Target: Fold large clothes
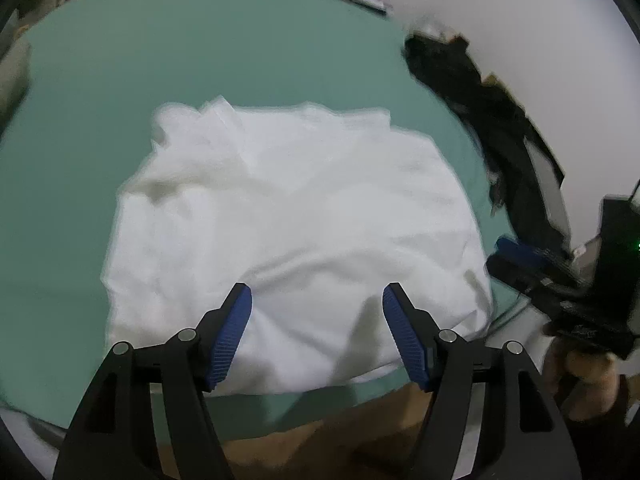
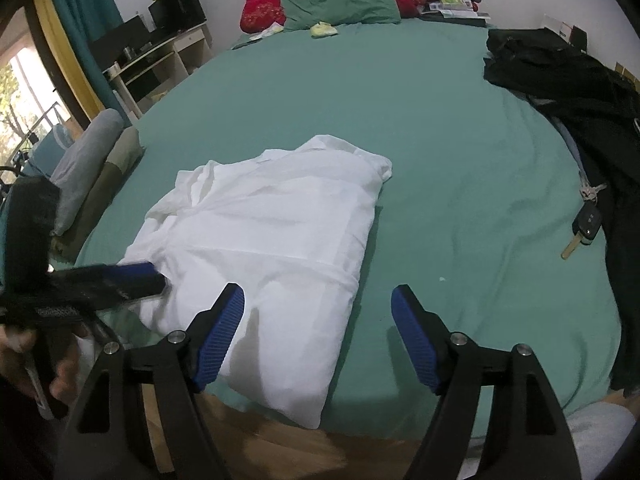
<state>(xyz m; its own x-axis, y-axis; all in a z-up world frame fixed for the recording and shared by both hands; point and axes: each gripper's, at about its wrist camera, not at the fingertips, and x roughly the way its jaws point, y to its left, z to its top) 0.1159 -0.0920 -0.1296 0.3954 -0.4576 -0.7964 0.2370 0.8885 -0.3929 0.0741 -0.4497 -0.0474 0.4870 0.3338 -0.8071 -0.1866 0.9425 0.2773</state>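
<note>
A white garment (image 1: 288, 232) lies folded into a rough rectangle on the green bed sheet (image 1: 200, 60), near the front edge of the bed. It also shows in the right wrist view (image 2: 272, 232). My left gripper (image 1: 317, 300) is open and empty, held just above the garment's near edge. My right gripper (image 2: 318, 300) is open and empty, over the garment's near right corner and the bare sheet (image 2: 460, 160). Each gripper shows from the side in the other's view, the right one (image 1: 532, 264) and the left one (image 2: 120, 276).
Dark clothes (image 2: 560, 80) lie along the bed's right side, with a car key and key ring (image 2: 586, 220) beside them. Green and red pillows (image 2: 340, 0) are at the head. Rolled grey cushions (image 2: 92, 160) and a desk (image 2: 160, 52) stand left. Wooden floor (image 2: 280, 448) is below.
</note>
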